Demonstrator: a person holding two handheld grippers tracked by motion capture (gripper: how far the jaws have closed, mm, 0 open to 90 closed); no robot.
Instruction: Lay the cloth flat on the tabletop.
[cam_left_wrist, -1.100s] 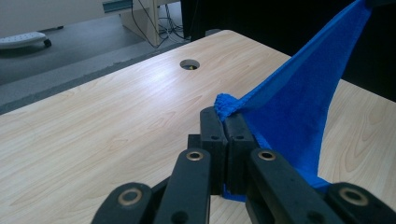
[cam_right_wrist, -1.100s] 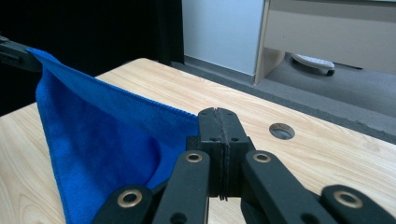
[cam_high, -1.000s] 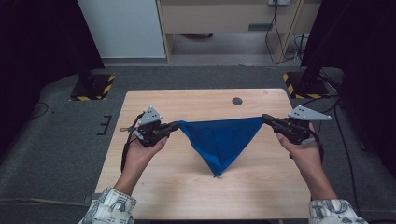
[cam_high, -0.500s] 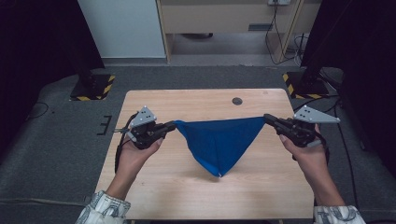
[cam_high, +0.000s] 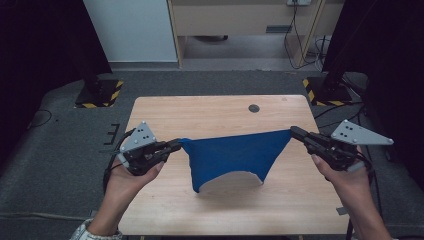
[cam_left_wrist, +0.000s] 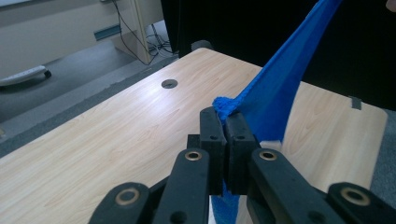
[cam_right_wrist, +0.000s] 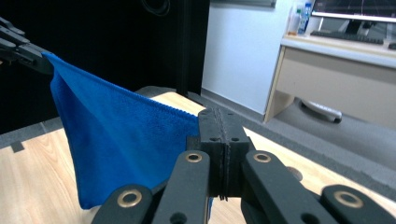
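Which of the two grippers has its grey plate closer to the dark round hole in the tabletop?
The right gripper: its grey plate lies nearer the hole, which sits right of centre; the left gripper is farther off.

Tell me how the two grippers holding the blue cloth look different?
The left gripper sits lower in the high view, nearer the person; the right gripper sits higher. The left one bunches its corner of the blue terry cloth into a knot; the right one pinches a flatter corner. Both are black, shut, stretching the cloth above the wooden table.
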